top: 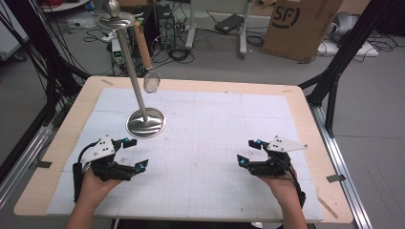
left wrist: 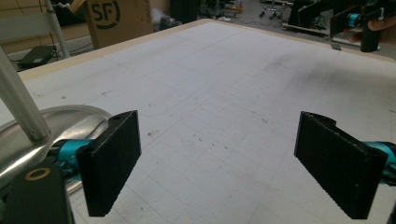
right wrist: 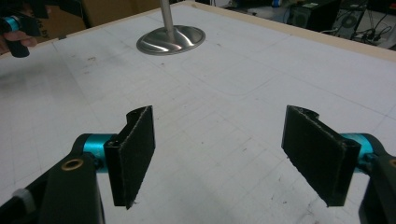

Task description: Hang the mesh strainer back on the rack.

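Observation:
A metal stand rises at the back left of the table, with a round shiny base (top: 145, 122) and a slim pole (top: 133, 71). From its top disc hangs a utensil (top: 152, 82) with a wooden handle and a small see-through scoop, clear of the table. My left gripper (top: 135, 152) rests open at the front left, just in front of the base. In the left gripper view its jaws (left wrist: 219, 163) stand wide with nothing between them, the base (left wrist: 70, 116) beside the left jaw. My right gripper (top: 247, 151) lies open at the front right; its jaws (right wrist: 224, 158) are empty, the base (right wrist: 171, 39) far ahead.
A white gridded mat (top: 215, 143) covers the wooden table. Beyond the far edge stand a cardboard box (top: 301, 24), black frame posts (top: 334, 71), cables and computer gear. The other hand's gripper (left wrist: 359, 21) shows at top right in the left gripper view.

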### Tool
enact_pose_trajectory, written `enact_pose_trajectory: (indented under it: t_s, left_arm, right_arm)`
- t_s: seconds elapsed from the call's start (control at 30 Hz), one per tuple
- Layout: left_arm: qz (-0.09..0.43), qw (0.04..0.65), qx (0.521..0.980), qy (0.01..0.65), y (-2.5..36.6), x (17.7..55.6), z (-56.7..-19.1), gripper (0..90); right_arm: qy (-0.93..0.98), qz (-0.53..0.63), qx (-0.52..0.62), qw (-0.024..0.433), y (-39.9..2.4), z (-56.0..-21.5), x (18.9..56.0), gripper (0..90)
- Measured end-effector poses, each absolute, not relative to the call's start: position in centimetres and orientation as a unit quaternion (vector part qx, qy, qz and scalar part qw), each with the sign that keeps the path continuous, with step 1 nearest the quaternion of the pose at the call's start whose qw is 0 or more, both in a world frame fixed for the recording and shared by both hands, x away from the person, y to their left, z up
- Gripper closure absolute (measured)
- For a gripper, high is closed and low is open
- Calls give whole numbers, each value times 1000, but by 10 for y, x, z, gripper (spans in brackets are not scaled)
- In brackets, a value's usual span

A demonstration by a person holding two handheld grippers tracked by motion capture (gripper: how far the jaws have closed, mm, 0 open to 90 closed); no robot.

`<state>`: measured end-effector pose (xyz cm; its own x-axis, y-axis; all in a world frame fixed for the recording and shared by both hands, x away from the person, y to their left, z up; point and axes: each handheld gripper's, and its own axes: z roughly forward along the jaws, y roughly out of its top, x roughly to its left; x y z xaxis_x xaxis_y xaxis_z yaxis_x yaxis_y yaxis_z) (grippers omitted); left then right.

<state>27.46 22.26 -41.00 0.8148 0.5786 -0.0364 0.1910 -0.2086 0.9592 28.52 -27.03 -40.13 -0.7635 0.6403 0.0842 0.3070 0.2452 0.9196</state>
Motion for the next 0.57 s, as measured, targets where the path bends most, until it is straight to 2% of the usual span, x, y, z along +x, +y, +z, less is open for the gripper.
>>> enact_pose_trajectory:
  t_s: [0.57]
  left_arm:
    - [174, 576, 756, 260, 225, 275, -410, 151]
  right_arm:
    - [778, 527, 307, 151, -270, -404, 287, 251]
